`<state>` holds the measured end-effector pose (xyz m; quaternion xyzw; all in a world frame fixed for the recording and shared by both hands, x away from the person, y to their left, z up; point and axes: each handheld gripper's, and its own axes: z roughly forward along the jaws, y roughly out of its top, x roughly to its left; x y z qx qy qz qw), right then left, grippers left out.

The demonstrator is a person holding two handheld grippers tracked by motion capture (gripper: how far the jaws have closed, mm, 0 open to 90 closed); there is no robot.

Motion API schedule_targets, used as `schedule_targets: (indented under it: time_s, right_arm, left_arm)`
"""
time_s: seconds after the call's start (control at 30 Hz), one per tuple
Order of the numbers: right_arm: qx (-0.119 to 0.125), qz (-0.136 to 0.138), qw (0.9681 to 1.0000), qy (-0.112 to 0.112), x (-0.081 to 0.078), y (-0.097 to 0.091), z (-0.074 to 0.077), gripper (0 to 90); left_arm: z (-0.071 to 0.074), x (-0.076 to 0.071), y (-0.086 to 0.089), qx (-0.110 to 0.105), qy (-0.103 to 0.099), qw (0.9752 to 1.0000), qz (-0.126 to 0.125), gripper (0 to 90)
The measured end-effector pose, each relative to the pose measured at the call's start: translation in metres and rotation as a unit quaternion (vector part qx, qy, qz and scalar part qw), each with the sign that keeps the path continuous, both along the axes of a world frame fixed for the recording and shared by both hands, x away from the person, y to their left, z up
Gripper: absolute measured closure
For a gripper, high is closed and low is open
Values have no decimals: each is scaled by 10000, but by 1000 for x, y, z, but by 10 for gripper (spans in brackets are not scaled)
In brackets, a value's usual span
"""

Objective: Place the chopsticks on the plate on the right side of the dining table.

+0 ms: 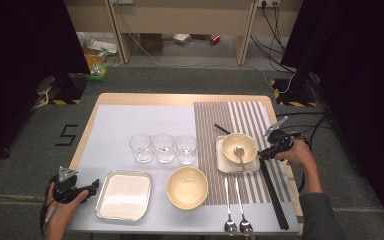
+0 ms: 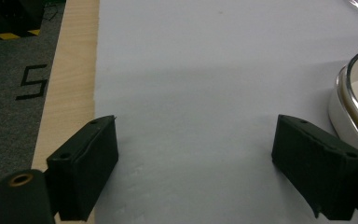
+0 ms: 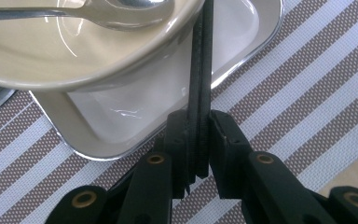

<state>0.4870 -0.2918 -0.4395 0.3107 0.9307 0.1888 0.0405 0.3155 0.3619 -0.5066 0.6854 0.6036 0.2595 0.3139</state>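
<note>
Gripping: right gripper (image 3: 198, 154) clamps black chopsticks (image 3: 201, 70) beside small bowl (image 1: 239, 146), apparently a pair.
Chopsticks' place: across square tray (image 3: 242, 51), striped mat (image 3: 307, 84).
Left gripper (image 2: 196, 163): jaws wide, holding nothing.

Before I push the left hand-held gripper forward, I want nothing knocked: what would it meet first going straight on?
Probably nothing soon. The left hand-held gripper stands open over the bare pale mat, and the way ahead looks free. The metal tray lies just off its right jaw and might be grazed; depth is unclear.

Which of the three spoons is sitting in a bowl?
The spoon in the small bowl on the square tray, right side; the other two spoons lie on the table's front edge.
</note>
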Motion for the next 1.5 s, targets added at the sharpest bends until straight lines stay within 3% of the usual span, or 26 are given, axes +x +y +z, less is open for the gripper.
schedule_targets:
  time_s: [0.27,0.47,0.6,0.77,0.93,1.2,1.5]
  right_arm:
    - [6,10,10000,25,2,4,0,774]
    - [150,-178,9997,37,1,0,2,678]
    - [328,-255,9991,-108,-1,-3,7,629]
    - [380,-424,9981,-242,-6,-6,15,570]
    - [645,-861,9938,-290,-11,-10,17,512]
    - [715,-1425,9868,-299,-9,-13,12,378]
    - [820,-1893,9777,-398,-6,-13,25,241]
  left_arm:
    - [0,0,0,4,3,10000,-4,136]
    - [0,0,0,-1,1,10000,0,136]
    - [0,0,0,7,-29,10000,16,136]
    - [0,0,0,8,-15,10000,7,136]
    - [0,0,0,9,-2,10000,0,136]
    - [0,0,0,8,-12,10000,10,136]
    - [0,0,0,6,-7,10000,4,135]
